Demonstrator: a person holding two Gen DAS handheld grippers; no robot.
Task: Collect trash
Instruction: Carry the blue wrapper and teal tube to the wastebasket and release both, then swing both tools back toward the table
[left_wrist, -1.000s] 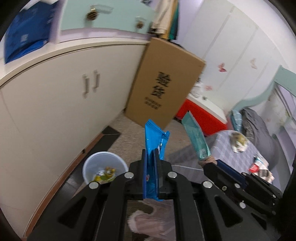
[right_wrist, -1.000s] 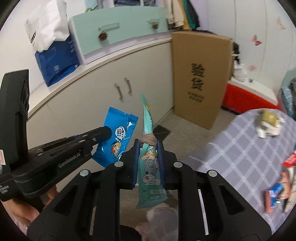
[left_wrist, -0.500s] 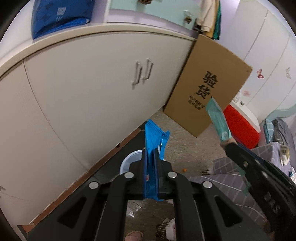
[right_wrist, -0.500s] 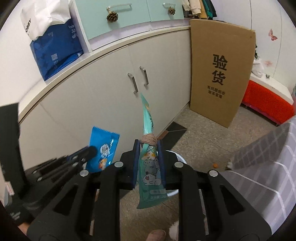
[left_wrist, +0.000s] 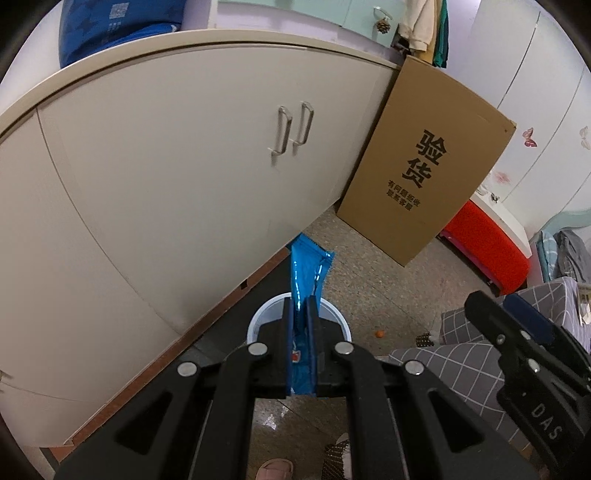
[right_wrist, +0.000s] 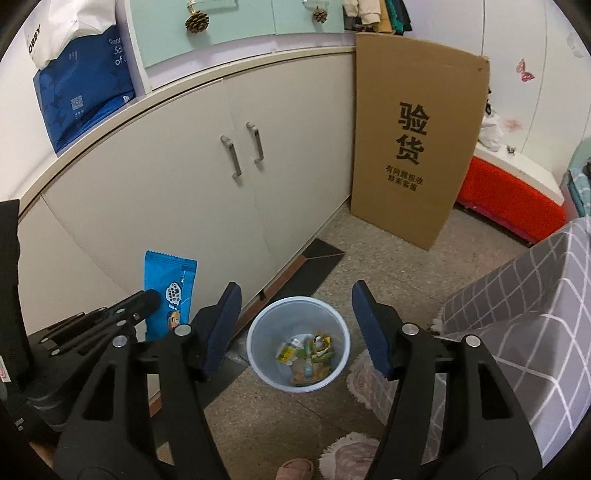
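Two tools hang over the floor by the cabinet. Left tool (left_wrist: 300, 321) is clenched on a blue snack wrapper (left_wrist: 308, 275), which stands upright just ahead of it. Right tool (right_wrist: 297, 325) gapes wide, nothing between its fingers; the white bin (right_wrist: 258, 354) sits directly below it, holding wrappers.

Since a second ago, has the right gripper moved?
Yes. The right gripper has swung down toward the bin, now framed between its open fingers.
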